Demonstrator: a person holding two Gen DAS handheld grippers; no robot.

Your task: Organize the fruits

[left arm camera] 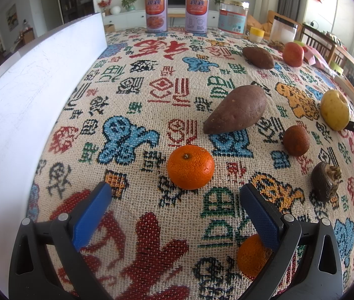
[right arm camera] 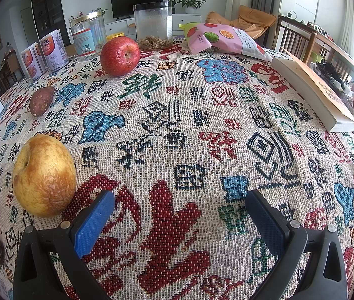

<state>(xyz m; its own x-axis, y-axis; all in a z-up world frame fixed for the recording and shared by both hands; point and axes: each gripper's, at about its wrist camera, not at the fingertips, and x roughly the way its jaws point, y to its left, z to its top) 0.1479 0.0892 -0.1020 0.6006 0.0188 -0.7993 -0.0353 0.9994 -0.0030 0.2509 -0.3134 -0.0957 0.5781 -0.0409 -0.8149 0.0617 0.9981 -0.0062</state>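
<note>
Patterned tablecloth (right arm camera: 177, 125), bare ahead, yellow apple (right arm camera: 43, 176) left

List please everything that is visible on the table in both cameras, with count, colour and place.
tangerines: two, orange, near the left gripper
sweet potatoes: two, purple-brown, middle and far
yellow pear: one, beside the right gripper
red apple: one, far side
small brown fruits: two, right of the tangerines
cans: two, lilac, far edge
jars: two clear, far edge
snack bag: one, pink, far right
book: one, right edge
white board: one, left
tablecloth: patterned
left gripper: open
right gripper: open
</note>
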